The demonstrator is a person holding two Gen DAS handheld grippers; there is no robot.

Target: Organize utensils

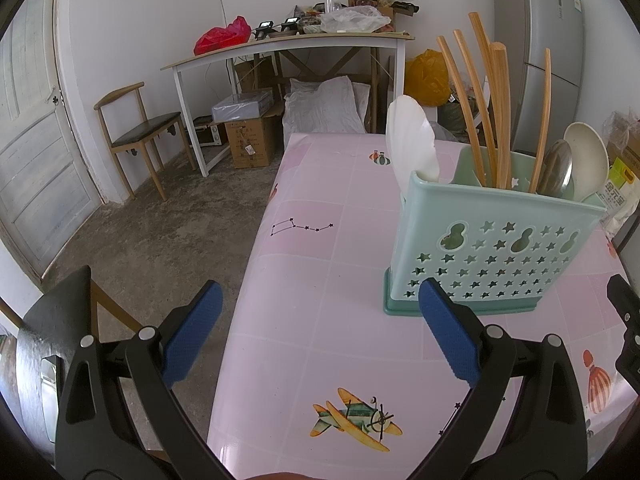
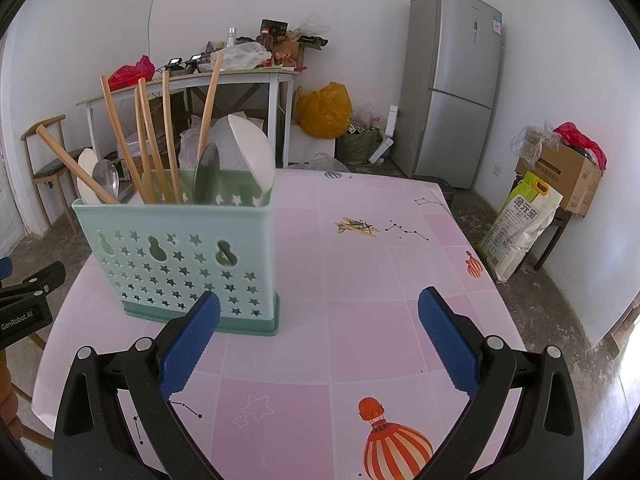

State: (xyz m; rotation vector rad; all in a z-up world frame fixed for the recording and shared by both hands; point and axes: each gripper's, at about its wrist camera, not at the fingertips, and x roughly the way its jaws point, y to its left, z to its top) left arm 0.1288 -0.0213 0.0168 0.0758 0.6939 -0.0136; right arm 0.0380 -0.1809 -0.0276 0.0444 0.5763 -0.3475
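A white-walled room with a bare concrete floor holds a table covered in a pink checked oilcloth (image 1: 320,240) printed with aeroplanes, balloons and star constellations.

In the left wrist view, the mint-green plastic utensil caddy with star-shaped cut-outs (image 1: 492,248) stands upright on the cloth, right of centre, its broad face turned to the camera. Its contents rise nearly vertical: a white plastic rice paddle (image 1: 412,140) in the left compartment, a bundle of light wooden chopsticks (image 1: 484,100) fanning upward in the middle, and a steel spoon (image 1: 556,168) beside a cream ladle (image 1: 588,160) at the right, bowls up. The left gripper (image 1: 320,296) hangs above the table's edge with its blue-padded fingers (image 1: 192,336) spread wide and nothing between them. Behind stand a wooden chair (image 1: 136,136), a white-legged desk piled with clutter (image 1: 288,46) and a grey refrigerator (image 1: 548,52).

In the right wrist view, the caddy (image 2: 180,264) sits left of centre, handles again pointing up, some chopsticks (image 2: 152,136) leaning left. The right gripper (image 2: 320,300) is likewise spread, holding nothing, its left pad (image 2: 188,344) just in front of the caddy's base. At the left edge, the other tool's black body reads "GenRobot.AI" (image 2: 20,316). The refrigerator (image 2: 452,80) bears a small blue sticker too small to read; a yellow-green sack with Chinese characters (image 2: 520,224) leans near a cardboard box (image 2: 560,176).
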